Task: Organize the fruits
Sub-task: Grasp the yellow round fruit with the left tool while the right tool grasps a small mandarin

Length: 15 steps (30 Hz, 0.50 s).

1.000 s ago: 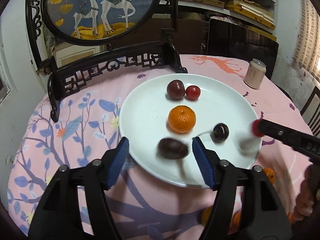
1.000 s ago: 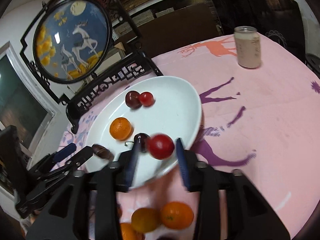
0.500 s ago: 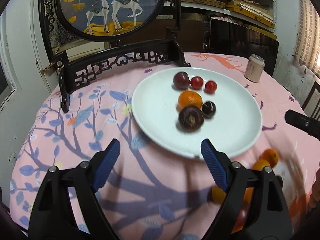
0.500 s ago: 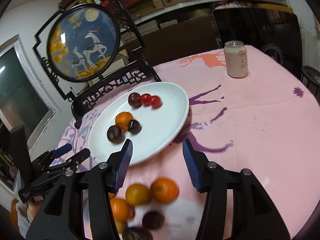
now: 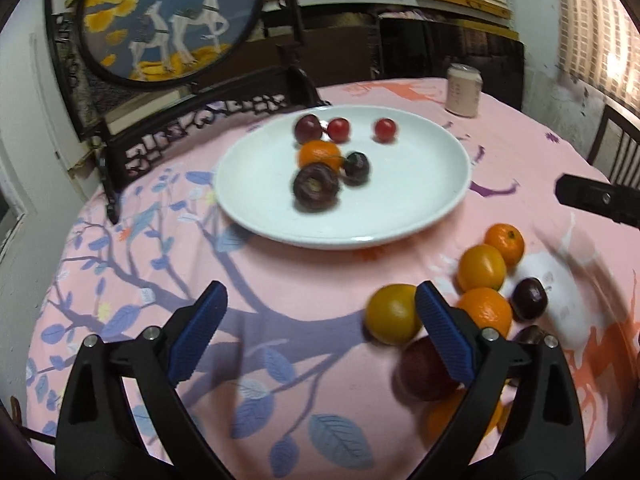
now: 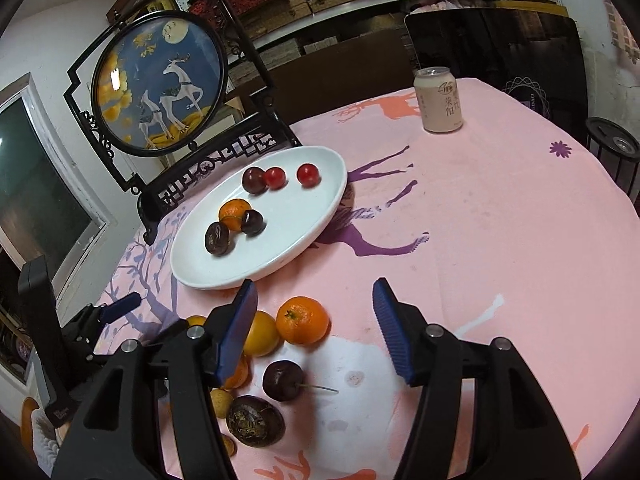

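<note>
A white plate [image 5: 420, 204] [image 6: 316, 216] holds a mandarin [image 5: 318, 154], a wrinkled dark passion fruit [image 5: 316, 188], a dark cherry [image 5: 356, 166], a plum [image 5: 308, 128] and two red cherry tomatoes [image 5: 386, 129]. Loose fruit lies on the cloth near me: mandarins [image 6: 303, 319] [image 5: 482, 268], a yellow-orange fruit [image 5: 392, 314], a dark cherry [image 6: 282, 380] and a passion fruit [image 6: 255, 421]. My left gripper [image 5: 320, 332] is open and empty, beside the yellow-orange fruit. My right gripper [image 6: 316, 328] is open and empty above the loose mandarin.
A drink can [image 6: 438, 100] stands at the table's far side. A black carved screen with a round deer picture [image 6: 160, 84] stands behind the plate. The round table carries a pink printed cloth [image 6: 480, 220]; chairs sit beyond its edge.
Both grippers let go of fruit onto the plate and pulled back toward me. The passion fruit and the red tomato now lie on the plate. The loose fruit pile has come into view.
</note>
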Motion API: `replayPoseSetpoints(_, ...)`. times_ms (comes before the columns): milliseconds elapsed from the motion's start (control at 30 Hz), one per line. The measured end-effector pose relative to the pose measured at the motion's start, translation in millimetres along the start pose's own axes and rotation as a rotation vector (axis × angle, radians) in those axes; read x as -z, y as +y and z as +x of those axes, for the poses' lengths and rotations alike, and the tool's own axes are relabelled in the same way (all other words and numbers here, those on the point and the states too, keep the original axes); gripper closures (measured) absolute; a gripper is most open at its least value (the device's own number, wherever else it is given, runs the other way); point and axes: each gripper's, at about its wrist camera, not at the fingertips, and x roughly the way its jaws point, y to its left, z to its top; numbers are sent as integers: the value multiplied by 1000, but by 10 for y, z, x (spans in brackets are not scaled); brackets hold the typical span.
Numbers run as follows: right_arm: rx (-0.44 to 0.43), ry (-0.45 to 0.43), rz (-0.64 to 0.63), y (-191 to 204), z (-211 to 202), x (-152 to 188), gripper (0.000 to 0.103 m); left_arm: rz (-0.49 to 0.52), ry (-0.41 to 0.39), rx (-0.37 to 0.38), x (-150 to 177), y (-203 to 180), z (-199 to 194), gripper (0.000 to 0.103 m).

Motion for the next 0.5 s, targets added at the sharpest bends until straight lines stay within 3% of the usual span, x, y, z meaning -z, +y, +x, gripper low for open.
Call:
replayPoseSetpoints(167, 1, 8, 1, -7, 11, 6, 43, 16, 25, 21, -16, -14, 105, 3)
replayPoseSetpoints(333, 6, 1, 12, -40, -8, -5, 42, -118, 29, -55, -15, 451, 3, 3)
replayPoseSetpoints(433, 4, 1, 15, -47, -9, -11, 42, -238, 40, 33, 41, 701, -53, 3)
replayPoseSetpoints(500, 2, 0, 14, -41, -11, -10, 42, -249, 35, 60, 59, 707, -81, 3)
